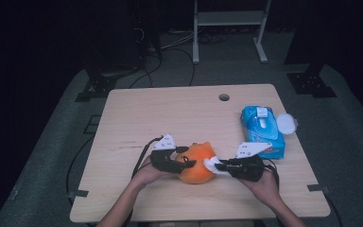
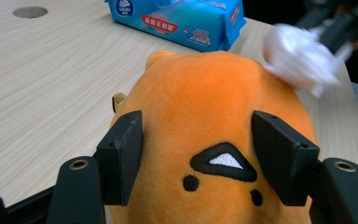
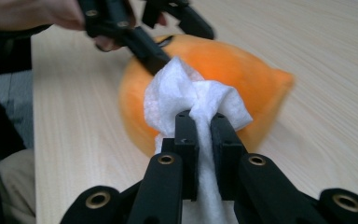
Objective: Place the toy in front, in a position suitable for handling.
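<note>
Near the pale wooden table's (image 1: 123,118) front edge, the left hand-held gripper (image 1: 185,163) clamps the round orange plush toy (image 1: 196,165). The right hand-held gripper (image 1: 220,165) pinches a crumpled white wipe (image 1: 211,164) against it. Bare table lies behind.

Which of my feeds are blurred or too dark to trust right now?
High view: dim, room around the pale wooden table nearly black, detail soft. Left gripper view: orange plush toy sharp, white wipe and far gripper smeared. Right gripper view: wipe and right gripper crisp, left gripper blurred.
</note>
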### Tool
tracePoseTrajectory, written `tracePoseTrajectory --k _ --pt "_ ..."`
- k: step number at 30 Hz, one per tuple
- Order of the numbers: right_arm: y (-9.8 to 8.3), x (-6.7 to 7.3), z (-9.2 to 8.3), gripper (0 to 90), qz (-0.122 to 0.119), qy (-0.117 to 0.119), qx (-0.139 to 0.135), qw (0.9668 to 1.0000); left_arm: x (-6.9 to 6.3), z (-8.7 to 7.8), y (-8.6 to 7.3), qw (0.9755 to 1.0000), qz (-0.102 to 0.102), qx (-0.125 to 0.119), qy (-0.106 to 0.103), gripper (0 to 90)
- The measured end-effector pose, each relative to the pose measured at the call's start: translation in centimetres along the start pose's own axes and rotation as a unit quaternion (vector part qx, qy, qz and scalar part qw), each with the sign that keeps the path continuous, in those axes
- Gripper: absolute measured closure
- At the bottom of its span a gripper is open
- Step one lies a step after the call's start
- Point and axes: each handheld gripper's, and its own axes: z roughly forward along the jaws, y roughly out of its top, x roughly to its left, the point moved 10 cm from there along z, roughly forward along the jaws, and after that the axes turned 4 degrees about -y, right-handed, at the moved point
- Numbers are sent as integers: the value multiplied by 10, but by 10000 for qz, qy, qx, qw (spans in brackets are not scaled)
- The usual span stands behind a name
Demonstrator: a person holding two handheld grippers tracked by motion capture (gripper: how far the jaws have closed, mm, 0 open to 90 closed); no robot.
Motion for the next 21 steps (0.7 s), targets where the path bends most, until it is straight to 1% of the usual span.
tracePoseTrajectory --k 2,4,7,10,11,13,14,15,16,17,19,21 --pt "-1 -7 -2 825 116 -44 -33 9999 -1 1 0 10000 35 17 -2 357" --pt "1 -11 -2 825 175 -72 -66 9998 -2 1 1 10000 46 29 -3 357" --pt "9 -14 4 825 163 -73 -109 9998 -6 3 1 9998 172 78 -40 362" --pt "14 -16 13 825 172 -42 -109 9998 -5 3 1 9997 196 115 0 361" --pt "13 -16 15 825 180 -29 -99 9998 -5 2 2 9999 139 77 -27 357" --pt "12 -16 16 825 219 0 -109 9997 -4 -1 4 10000 42 57 -67 305" --pt "10 -15 16 825 249 16 -92 9996 -4 -2 6 9999 -93 47 -58 231" --pt "7 -14 15 825 270 31 -71 9996 -4 -3 7 9998 -157 44 -77 180" --pt "6 -13 14 825 266 31 -70 9996 -3 -5 8 9997 -213 3 -82 172" --pt "3 -12 13 825 269 29 -49 9996 -2 -6 8 9997 -226 -7 -75 170" --pt "-3 -7 10 825 269 81 -14 9996 -3 -5 6 9995 -279 67 -132 174" --pt "-9 -1 8 826 251 134 49 9996 -8 -1 3 9994 -214 96 -249 228"
